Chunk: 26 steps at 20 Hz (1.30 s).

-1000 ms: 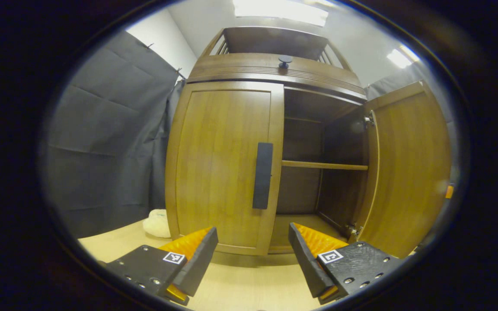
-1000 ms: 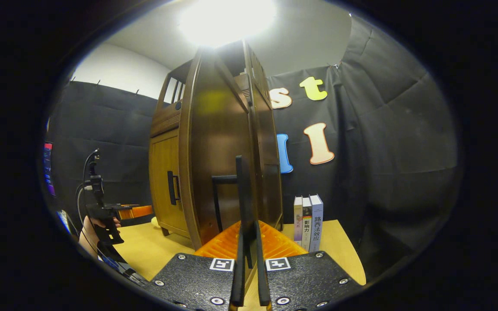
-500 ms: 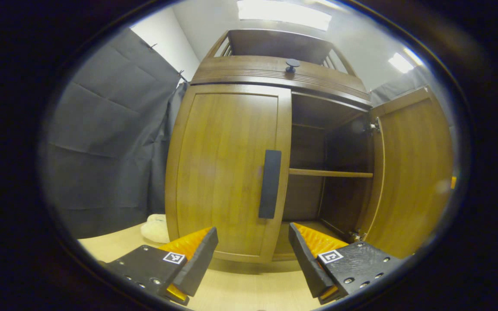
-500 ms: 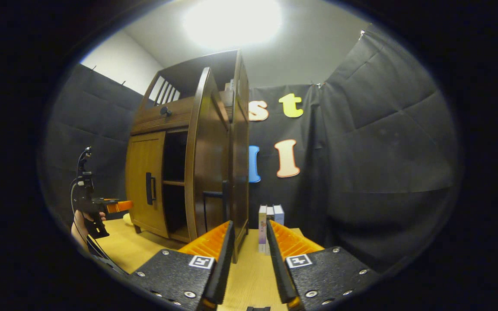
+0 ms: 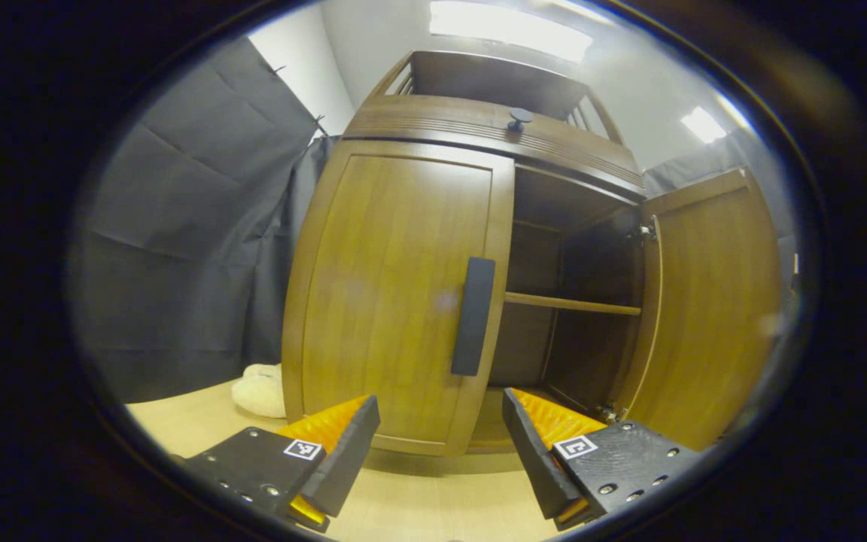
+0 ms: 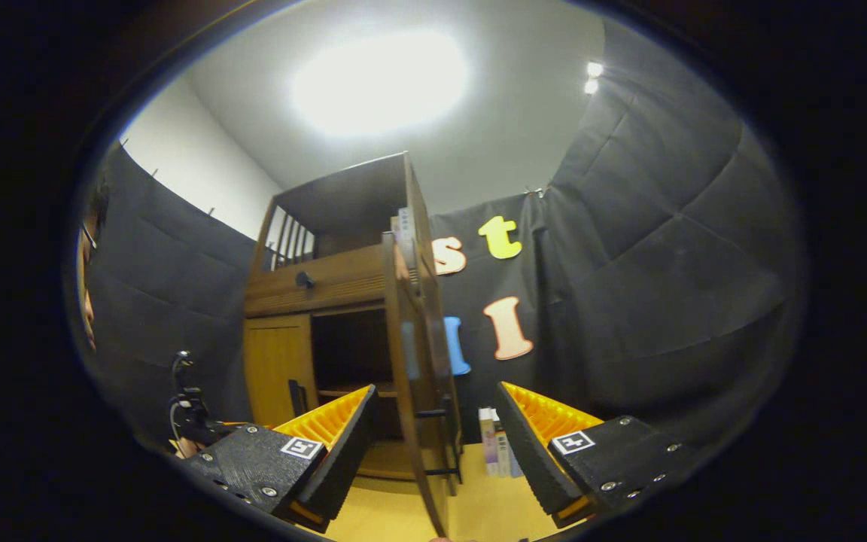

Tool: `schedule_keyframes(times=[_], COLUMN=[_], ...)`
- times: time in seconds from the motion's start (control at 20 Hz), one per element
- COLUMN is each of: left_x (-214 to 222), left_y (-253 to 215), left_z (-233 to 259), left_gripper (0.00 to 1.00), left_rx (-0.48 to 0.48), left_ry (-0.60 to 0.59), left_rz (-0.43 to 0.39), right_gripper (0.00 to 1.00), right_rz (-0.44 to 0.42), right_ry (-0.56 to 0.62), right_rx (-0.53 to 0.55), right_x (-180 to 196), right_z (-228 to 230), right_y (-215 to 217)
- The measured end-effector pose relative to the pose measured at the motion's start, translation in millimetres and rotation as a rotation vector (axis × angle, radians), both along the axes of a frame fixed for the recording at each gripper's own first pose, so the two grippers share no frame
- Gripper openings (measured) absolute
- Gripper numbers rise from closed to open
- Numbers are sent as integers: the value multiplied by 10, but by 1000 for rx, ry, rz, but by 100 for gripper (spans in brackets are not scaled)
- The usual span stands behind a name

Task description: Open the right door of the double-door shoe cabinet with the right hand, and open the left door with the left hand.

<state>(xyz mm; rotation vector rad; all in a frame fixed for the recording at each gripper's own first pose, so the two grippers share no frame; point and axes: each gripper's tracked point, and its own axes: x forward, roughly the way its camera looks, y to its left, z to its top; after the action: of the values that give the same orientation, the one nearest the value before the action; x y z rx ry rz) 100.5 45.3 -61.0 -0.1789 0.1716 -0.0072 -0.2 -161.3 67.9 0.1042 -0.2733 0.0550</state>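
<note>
The brown wooden shoe cabinet (image 5: 479,128) stands on a light tabletop. Its left door (image 5: 396,293) is closed, with a dark vertical handle (image 5: 473,316) at its inner edge. My left gripper (image 5: 437,444) is open, low in front of that handle and apart from it. The right door (image 5: 712,301) is swung wide, baring a dark inside with one shelf (image 5: 573,305). In the right gripper view this right door (image 6: 411,376) shows edge-on between the fingers of my open right gripper (image 6: 433,452), which touches nothing. The left gripper (image 6: 193,421) is small at the lower left there.
A white soft object (image 5: 257,388) lies on the tabletop (image 5: 433,497) by the cabinet's left foot. A few books (image 6: 494,452) stand beside the cabinet's right side. Black cloth walls close in behind and to the sides. A person's head (image 6: 91,263) is at the left edge.
My right gripper has let go of the right door's handle, opened and drawn back from the door. My left gripper has edged a little closer to the left door.
</note>
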Motion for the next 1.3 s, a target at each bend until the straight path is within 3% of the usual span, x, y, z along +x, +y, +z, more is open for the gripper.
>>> schedule_keyframes(times=[0.05,0.15,0.25,0.3,0.35,0.4,0.5,0.6,0.65,0.7,0.8,0.95,1.0,1.1,1.25,1.3], left_x=[-24,-44,-24,-33,-27,-38,-30,25,37,67,154,271,311,349,381,401], left_y=[-31,-75,-40,-37,-53,-58,-65,-109,-122,-114,-79,46,68,4,-99,-145], left_z=[-1,49,54,56,65,64,94,138,172,197,237,249,236,224,223,233], left_gripper=[90,100,90,99,95,95,100,100,95,99,99,95,99,99,95,100], left_rx=[-13,-15,30,49,62,64,47,37,43,55,77,104,98,57,-22,-47], left_ry=[7,-11,-24,-30,-39,-43,-41,-48,-56,-63,-91,-115,-115,-113,-114,-117], left_rz=[-25,-66,-62,-60,-62,-66,-77,-86,-86,-84,-81,-36,-23,-42,-76,-91], right_gripper=[98,94,95,94,91,95,94,95,94,94,94,94,94,94,95,95], right_rz=[23,68,131,167,189,193,172,150,146,140,105,96,109,132,102,93], right_ry=[-10,-28,-18,-5,14,37,73,111,126,136,141,164,181,215,234,235], right_rx=[2,-1,-3,-7,-11,-15,-21,-23,-28,-35,-59,-58,-45,-48,-112,-140], right_x=[28,83,175,228,298,379,547,712,787,858,989,1193,1274,1399,1355,1349], right_z=[49,100,83,54,15,-33,-117,-194,-227,-243,-259,-330,-382,-480,-518,-529], right_y=[84,284,537,668,772,826,885,949,1004,1051,1068,1165,1195,1222,1216,1220])
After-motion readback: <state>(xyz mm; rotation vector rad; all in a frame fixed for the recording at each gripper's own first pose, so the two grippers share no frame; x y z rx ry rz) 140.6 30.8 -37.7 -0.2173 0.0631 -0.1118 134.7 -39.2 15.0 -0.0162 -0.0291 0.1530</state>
